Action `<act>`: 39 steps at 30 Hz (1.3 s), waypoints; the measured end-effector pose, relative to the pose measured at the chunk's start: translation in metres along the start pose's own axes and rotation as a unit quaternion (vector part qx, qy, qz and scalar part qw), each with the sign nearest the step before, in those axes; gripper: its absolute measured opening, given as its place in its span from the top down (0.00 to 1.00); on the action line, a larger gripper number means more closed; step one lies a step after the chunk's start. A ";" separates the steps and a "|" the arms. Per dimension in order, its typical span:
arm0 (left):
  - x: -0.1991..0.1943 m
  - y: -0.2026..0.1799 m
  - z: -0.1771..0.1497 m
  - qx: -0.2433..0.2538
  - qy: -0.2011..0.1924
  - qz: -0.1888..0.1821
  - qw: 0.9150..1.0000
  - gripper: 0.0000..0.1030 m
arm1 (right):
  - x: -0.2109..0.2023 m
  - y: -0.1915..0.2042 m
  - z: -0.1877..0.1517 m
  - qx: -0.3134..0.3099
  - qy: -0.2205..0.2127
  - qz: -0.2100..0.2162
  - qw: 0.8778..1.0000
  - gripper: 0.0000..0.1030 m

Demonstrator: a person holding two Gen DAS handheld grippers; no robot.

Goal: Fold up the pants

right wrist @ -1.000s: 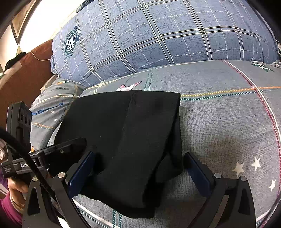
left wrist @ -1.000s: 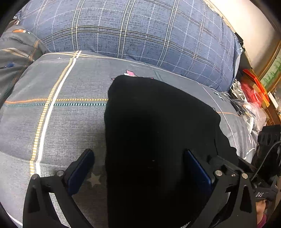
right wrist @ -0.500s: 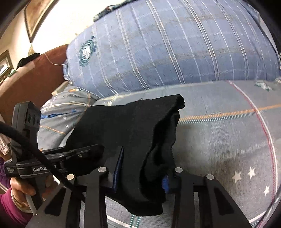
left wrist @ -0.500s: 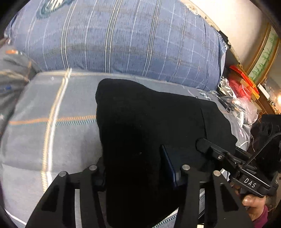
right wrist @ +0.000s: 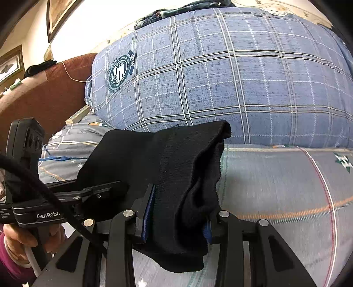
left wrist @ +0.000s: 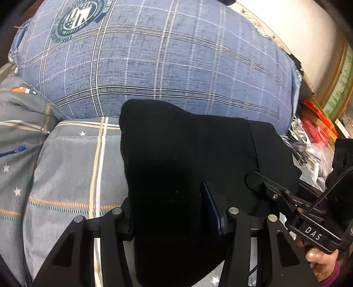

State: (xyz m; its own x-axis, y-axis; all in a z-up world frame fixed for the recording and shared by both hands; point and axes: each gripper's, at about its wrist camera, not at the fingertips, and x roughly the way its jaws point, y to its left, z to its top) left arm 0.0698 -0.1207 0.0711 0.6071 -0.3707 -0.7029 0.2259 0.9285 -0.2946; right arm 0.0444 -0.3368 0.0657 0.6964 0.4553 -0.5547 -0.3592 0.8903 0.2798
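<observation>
Left gripper point(left wrist: 169, 212): clamped on the near edge of the black pants point(left wrist: 187, 167), cloth bunched between its fingers and spilling over them.
Right gripper point(right wrist: 176, 218): closed on the same pants point(right wrist: 181, 176), a thick fold hanging down past its blue finger pads point(right wrist: 147, 212).
Pants: a folded black bundle held between the two grippers, raised off the bedding, far edge reaching toward the pillow.
In the way: the other gripper's body crosses each view, right one point(left wrist: 308, 220) beside the left, left one point(right wrist: 44, 212) beside the right.
Ahead: a big blue plaid pillow point(right wrist: 220, 77) with a round crest point(right wrist: 120, 71).
Surface: grey quilt point(left wrist: 70, 167) with stars and striped lines, under the grippers.
Room: brown headboard point(right wrist: 44, 92) off to the right gripper's left; red packets and clutter point(left wrist: 315, 123) off to the left gripper's right; framed picture point(right wrist: 59, 13) on the pale wall.
</observation>
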 end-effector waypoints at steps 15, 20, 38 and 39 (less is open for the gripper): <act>0.069 0.051 0.000 -0.042 0.040 0.043 0.997 0.07 | 0.092 -0.052 -0.013 0.070 0.053 -0.041 0.995 0.18; 0.059 0.044 0.000 -0.031 0.032 0.066 0.997 0.07 | 0.077 -0.045 -0.012 0.061 0.050 -0.058 0.995 0.17; -0.026 -0.001 -0.030 0.026 -0.056 0.118 0.991 0.07 | -0.002 0.006 -0.029 0.008 0.012 -0.062 0.998 0.09; -0.031 -0.003 -0.032 0.027 -0.061 0.120 0.991 0.07 | -0.004 0.008 -0.030 0.008 0.010 -0.061 0.998 0.08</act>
State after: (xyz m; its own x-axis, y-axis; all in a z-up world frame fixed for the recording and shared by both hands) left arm 0.0259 -0.1129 0.0735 0.7353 -0.1375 -0.6636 0.1029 0.9905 -0.0912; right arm 0.0200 -0.3315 0.0468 0.7224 0.3433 -0.6003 -0.2626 0.9392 0.2211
